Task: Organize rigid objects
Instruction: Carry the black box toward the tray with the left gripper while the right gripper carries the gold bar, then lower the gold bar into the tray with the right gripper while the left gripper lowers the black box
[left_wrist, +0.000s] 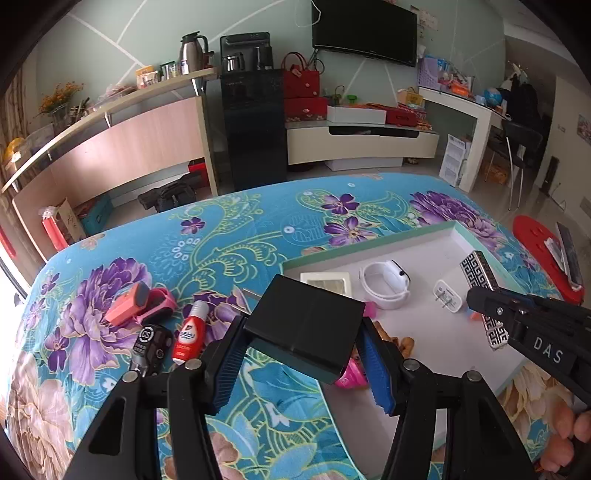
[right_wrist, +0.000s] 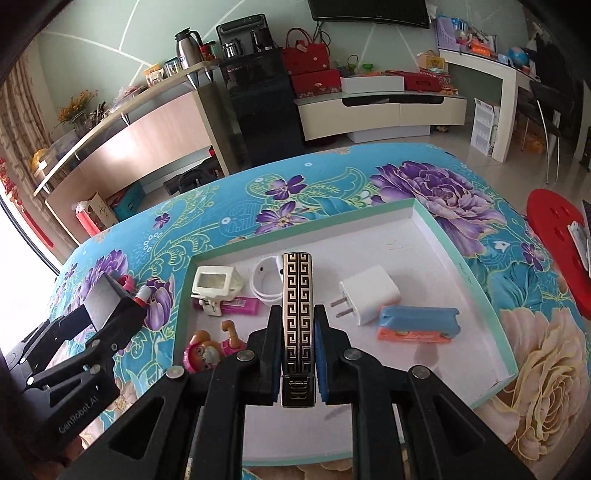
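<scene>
A wall television (left_wrist: 365, 31) hangs above red bags (left_wrist: 301, 83), beside a black dispenser (left_wrist: 251, 122).

My black box (left_wrist: 308, 326) covers the tray's (left_wrist: 369, 245) near left corner and most of the pink toy (left_wrist: 351, 374) behind it. The orange figure (left_wrist: 402, 343) is half hidden. Labels on the red bottle (left_wrist: 187, 332) and black can (left_wrist: 150, 345) are too small to read. My hand (left_wrist: 569, 439) is cut off at the frame's edge.

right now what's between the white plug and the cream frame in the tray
The white band lies between the plug and the frame, seen in the right wrist view.
</scene>
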